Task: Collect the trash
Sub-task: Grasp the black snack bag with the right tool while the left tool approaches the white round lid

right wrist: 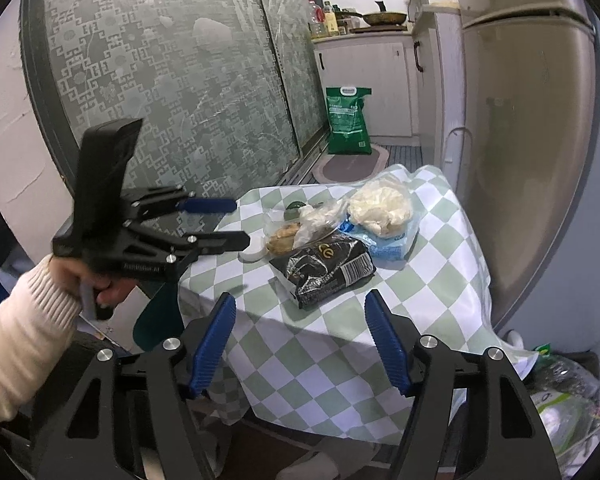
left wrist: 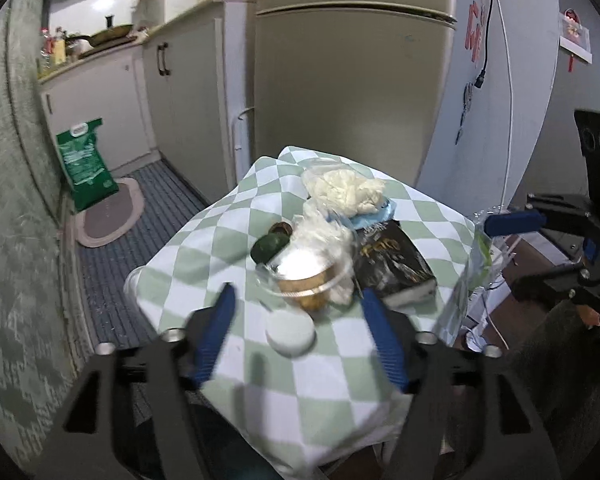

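Observation:
Trash lies on a small table with a green-and-white checked cloth. There is a clear plastic cup with brown food, a white lid, a black snack packet, crumpled white plastic, a blue wrapper and a dark green piece. My left gripper is open over the near table edge, empty, close to the lid. My right gripper is open and empty, hovering before the table; it shows at the right of the left wrist view.
A fridge stands behind the table. A green bag and an oval mat lie on the kitchen floor. Patterned glass doors line one side. A clear bag with rubbish sits on the floor.

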